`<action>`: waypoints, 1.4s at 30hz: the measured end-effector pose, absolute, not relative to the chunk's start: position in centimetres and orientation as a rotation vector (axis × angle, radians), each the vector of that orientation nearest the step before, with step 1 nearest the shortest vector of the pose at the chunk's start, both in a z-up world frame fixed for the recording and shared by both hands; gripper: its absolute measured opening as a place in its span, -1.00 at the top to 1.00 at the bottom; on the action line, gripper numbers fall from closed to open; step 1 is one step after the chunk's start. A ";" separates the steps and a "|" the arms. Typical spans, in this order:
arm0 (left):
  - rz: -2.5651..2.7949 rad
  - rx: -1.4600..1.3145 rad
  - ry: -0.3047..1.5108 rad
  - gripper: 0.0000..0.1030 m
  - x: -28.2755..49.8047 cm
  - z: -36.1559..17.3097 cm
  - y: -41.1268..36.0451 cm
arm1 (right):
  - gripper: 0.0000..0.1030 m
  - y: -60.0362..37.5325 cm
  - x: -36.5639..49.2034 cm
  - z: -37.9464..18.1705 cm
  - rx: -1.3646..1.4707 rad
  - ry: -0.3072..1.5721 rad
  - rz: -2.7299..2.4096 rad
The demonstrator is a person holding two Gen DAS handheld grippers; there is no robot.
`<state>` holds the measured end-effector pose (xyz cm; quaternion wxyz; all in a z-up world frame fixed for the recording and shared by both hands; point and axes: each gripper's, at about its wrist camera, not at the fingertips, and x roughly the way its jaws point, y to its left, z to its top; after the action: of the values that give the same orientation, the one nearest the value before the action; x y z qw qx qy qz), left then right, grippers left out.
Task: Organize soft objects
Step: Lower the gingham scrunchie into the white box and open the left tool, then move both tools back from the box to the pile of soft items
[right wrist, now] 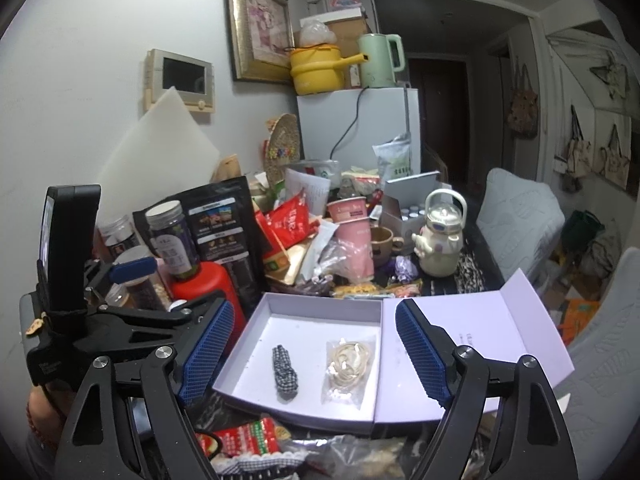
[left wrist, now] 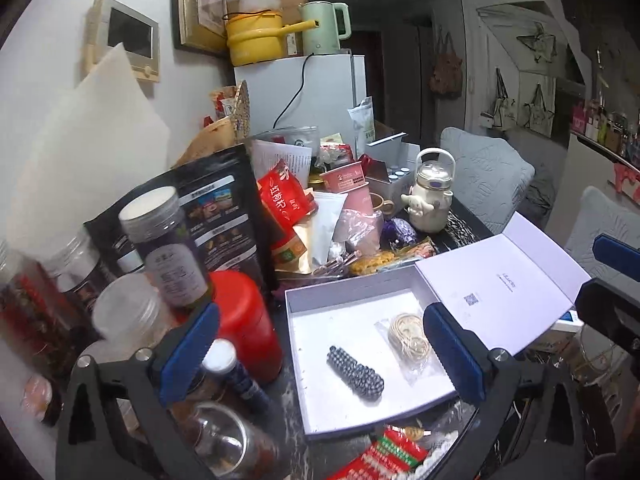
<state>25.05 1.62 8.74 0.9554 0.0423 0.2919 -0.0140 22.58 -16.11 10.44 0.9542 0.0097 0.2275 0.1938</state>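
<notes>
An open white box (left wrist: 308,364) (right wrist: 244,360) lies on the dark table with its lid (left wrist: 500,280) (right wrist: 480,328) folded out to the right. Inside lie a black-and-white checked fabric piece (left wrist: 355,373) (right wrist: 285,369) and a clear bag of cream elastic bands (left wrist: 410,340) (right wrist: 349,360). My left gripper (left wrist: 320,352) is open and empty, hovering over the box. My right gripper (right wrist: 316,354) is open and empty, above the box's front. The left gripper also shows in the right wrist view (right wrist: 132,268). A checked cloth with lace trim (right wrist: 256,462) lies at the near edge.
Jars (left wrist: 168,248), a red bottle (left wrist: 244,320) and snack bags (left wrist: 280,204) crowd the left and back. A cream kettle-shaped bottle (left wrist: 430,192) and pink cups (left wrist: 352,188) stand behind the box. A red packet (right wrist: 248,438) lies in front. Grey chairs (right wrist: 516,216) stand right.
</notes>
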 end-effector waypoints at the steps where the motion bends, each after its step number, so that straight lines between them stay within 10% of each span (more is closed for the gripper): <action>1: -0.031 0.087 0.593 -1.00 24.7 8.8 1.7 | -0.65 -16.2 22.2 10.5 0.021 0.458 0.394; 42: -0.247 0.116 0.605 -1.00 10.2 0.4 0.6 | -0.72 -17.1 10.2 -0.7 0.067 0.588 0.386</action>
<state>10.16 0.60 0.41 0.9455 0.0567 0.2969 -0.1214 10.17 -17.14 -0.72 0.9382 0.0328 0.2878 0.1892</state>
